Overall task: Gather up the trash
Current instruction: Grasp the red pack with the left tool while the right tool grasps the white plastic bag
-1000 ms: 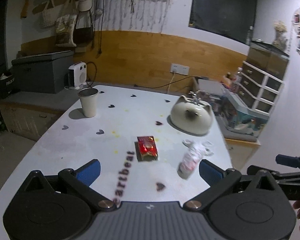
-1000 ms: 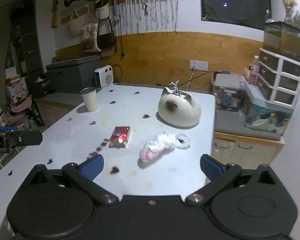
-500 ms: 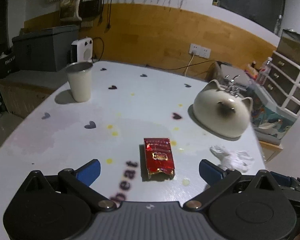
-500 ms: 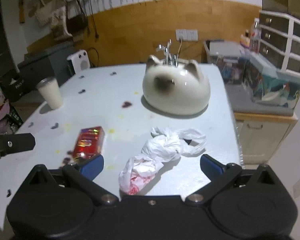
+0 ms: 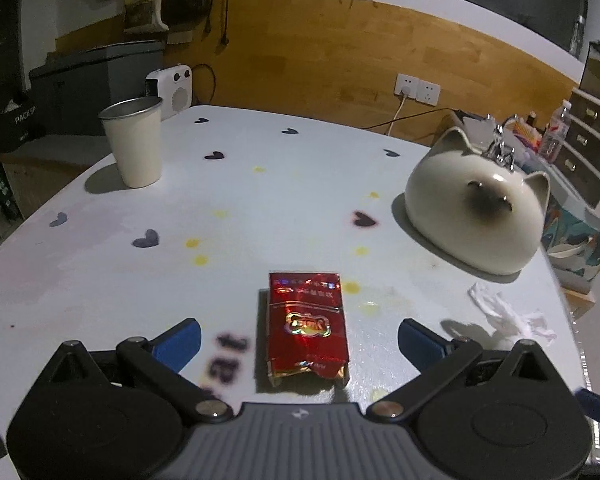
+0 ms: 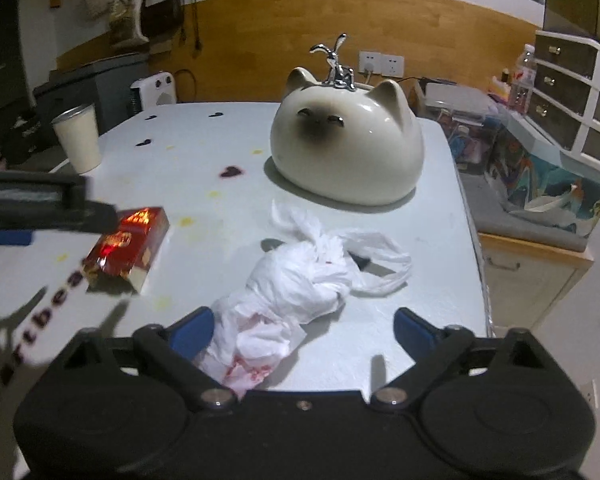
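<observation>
A torn red cigarette pack (image 5: 306,326) lies flat on the white table (image 5: 260,184), right between the blue pads of my left gripper (image 5: 299,340), which stands open and clear of it. A knotted white plastic bag (image 6: 288,292) with crumpled tissue inside lies in front of my right gripper (image 6: 303,330). Its jaws are closing, with the bag's near end between them; the left pad is at the bag's edge and the right pad stands apart. The pack (image 6: 130,240) also shows at the left of the right wrist view, with part of the left gripper over it.
A cat-shaped ceramic basin (image 6: 346,148) with a chrome tap sits behind the bag. A white paper cup (image 5: 134,142) stands at the table's far left. The table's right edge (image 6: 474,240) runs close beside the bag, with drawers and boxes beyond it.
Both grippers came down and forward toward the table. The pack now lies between the left pads, and the bag's near end between the right pads.
</observation>
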{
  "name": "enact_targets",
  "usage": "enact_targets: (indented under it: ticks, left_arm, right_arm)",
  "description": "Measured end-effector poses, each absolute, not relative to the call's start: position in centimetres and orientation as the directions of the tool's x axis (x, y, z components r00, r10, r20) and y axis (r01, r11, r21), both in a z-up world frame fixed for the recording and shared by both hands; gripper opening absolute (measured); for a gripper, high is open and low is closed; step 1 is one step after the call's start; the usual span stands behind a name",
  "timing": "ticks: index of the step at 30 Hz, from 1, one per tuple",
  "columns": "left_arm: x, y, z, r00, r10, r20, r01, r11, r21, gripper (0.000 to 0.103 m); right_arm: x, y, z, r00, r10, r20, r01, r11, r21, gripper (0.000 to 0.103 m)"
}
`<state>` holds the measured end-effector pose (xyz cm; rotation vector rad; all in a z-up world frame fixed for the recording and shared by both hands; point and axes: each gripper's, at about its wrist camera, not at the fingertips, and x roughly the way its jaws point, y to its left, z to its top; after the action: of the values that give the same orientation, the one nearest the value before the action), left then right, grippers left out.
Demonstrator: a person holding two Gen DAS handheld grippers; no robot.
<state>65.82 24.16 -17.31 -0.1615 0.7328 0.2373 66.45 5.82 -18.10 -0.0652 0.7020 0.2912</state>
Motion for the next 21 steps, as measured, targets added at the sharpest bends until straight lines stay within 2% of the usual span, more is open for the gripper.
enact_targets:
  ticks: [5, 9, 11, 16, 18, 21]
  left_arm:
    - [67.7, 22.9, -19.1, 0.710, 0.204, -0.674, -0.269, 0.963, 0.007, 0.100]
    - [68.9, 22.4, -20.1, 0.689, 0.219, -0.691, -0.280, 0.960, 0.025, 0.088]
    - [69.1, 22.3, -20.5, 0.682, 0.234, -0.693, -0.297, 0.954, 0.030, 0.081]
    - [69.1, 22.6, -21.1, 0.679, 0.215, -0.701, -0.290, 0.957, 0.013, 0.053]
    - [68.8, 22.4, -21.0, 0.676, 0.198, -0.710, -0.267, 0.964, 0.014, 0.052]
    - [67.9, 22.3, -20.7, 0.663, 0.182, -0.726, -0.251, 0.968, 0.014, 0.051]
  right_arm:
    - [65.6, 2.8, -18.0, 0.714, 0.275, -0.644, -0.293, 0.953, 0.081, 0.090]
    - [65.1, 0.6, -17.6, 0.729, 0.269, -0.630, -0.265, 0.959, 0.103, 0.087]
    - [65.1, 0.0, -17.2, 0.734, 0.308, -0.606, -0.280, 0.949, 0.143, 0.087]
    - [66.3, 1.2, -17.1, 0.702, 0.385, -0.599, -0.358, 0.918, 0.170, 0.086]
    - [67.2, 1.9, -17.7, 0.675, 0.406, -0.617, -0.368, 0.909, 0.195, 0.083]
    - [68.2, 2.4, -18.6, 0.640, 0.417, -0.645, -0.346, 0.906, 0.243, 0.070]
